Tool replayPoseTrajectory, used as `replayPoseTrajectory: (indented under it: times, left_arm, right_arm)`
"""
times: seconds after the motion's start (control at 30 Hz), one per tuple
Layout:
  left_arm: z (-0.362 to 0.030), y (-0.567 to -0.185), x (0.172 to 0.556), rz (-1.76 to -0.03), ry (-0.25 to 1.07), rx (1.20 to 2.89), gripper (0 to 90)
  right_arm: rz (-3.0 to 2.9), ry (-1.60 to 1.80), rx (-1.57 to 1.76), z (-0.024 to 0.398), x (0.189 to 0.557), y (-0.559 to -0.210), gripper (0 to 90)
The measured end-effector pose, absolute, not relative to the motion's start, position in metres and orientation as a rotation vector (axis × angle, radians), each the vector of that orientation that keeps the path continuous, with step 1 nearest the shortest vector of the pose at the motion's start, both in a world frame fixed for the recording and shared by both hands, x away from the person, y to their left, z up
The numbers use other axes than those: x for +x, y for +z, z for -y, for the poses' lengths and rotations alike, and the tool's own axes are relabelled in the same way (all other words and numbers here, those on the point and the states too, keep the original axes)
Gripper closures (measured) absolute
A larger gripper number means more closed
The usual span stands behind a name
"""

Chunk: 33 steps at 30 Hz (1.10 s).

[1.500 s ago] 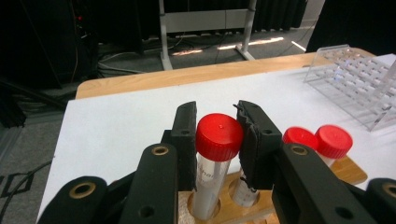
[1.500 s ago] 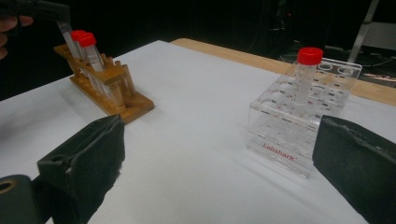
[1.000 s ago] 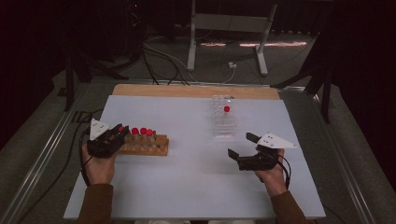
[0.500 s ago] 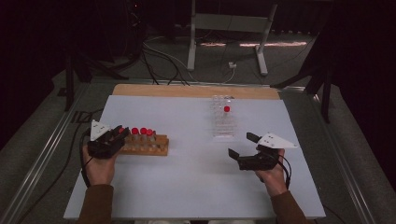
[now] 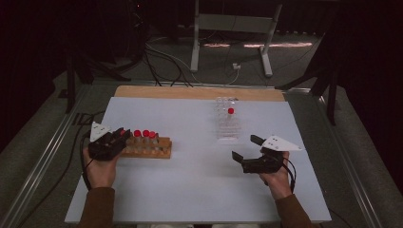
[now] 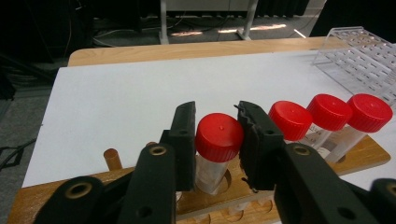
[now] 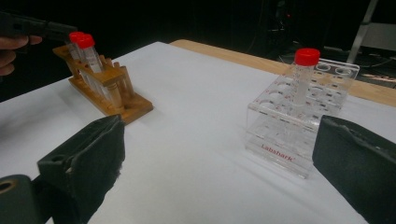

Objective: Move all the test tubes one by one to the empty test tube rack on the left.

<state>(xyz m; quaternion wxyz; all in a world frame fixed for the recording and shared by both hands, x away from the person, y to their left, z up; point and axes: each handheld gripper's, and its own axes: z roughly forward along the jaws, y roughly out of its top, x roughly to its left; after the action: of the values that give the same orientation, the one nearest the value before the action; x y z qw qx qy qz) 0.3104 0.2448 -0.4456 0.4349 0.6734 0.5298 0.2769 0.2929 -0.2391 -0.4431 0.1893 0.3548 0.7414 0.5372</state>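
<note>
While the left gripper [image 6: 215, 140] jaws pinch a red-capped clear plastic tube [image 6: 217, 147] in the brown wooden rack [image 6: 369, 151], the right gripper [image 7: 217, 175] jaws stay spread wide.

The wooden rack [image 5: 145, 147] lies on the left part of the white table [image 5: 190, 190] and serves as the landmark. Red-capped tubes [image 5: 145, 135] stand upright in a row in it. The left gripper [image 5: 114, 141] sits at the rack's left end, over the leftmost tube, with the left hand [image 5: 100, 168] just nearer than the rack. The clear rack [image 5: 227, 124] stands well to the right of the wooden rack and slightly farther back, holding one red-capped tube [image 5: 230, 114]. The right gripper [image 5: 244, 149] hovers well right of the wooden rack, its jaws apart and bare.
</note>
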Motion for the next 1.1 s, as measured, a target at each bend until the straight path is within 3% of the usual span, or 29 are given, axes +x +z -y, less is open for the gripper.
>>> replayPoseTrajectory:
  times: [0.3, 0.4, 0.83, 1.1]
  left_arm:
    - [-0.249, -0.438, 0.297, -1.296, 0.69, 1.541, 27.4]
    - [-0.251, -0.438, 0.29, -1.28, 0.67, 1.496, 18.9]
    - [-0.239, -0.433, 0.278, -1.199, 0.674, 1.54, 2.4]
    - [-0.231, -0.434, 0.277, -1.187, 0.663, 1.563, 0.5]
  right_arm:
    - [-2.08, 1.512, 1.0, 0.24, 0.293, -0.443, 2.3]
    - [-2.077, 1.512, 0.998, 0.241, 0.293, -0.442, 2.3]
    - [-2.058, 1.509, 0.998, 0.241, 0.295, -0.436, 2.3]
    - [-2.054, 1.49, 1.029, 0.236, 0.308, -0.432, 2.3]
